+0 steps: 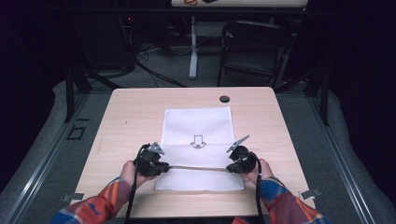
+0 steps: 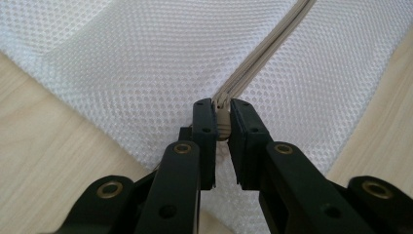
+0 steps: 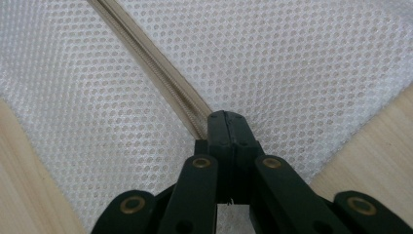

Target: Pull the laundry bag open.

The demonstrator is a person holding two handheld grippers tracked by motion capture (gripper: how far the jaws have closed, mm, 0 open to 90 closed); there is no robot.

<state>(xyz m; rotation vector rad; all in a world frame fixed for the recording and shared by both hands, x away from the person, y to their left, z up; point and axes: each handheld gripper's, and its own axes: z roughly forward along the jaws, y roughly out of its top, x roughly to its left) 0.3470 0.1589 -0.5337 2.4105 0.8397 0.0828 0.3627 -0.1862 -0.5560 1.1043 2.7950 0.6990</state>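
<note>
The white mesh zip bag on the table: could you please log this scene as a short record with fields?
Item: white mesh zip bag, flat on the light wooden table
Zip: beige zip, runs between both grippers
Left hand-held gripper: shut on the beige zip pull
Right hand-held gripper: shut on the mesh at the zip's end
Other: small black round object near the far edge

A light wooden table [image 1: 121, 116] fills the middle of the high view. Near its far edge, right of centre, lies a small dark round disc [image 1: 224, 98]. Beyond the table, in the upper part of the frame, a dark folding chair [image 1: 252, 49] stands on the grey floor, with a white table leg [image 1: 193, 46] to its left and black cables [image 1: 149, 70] trailing further left.
</note>
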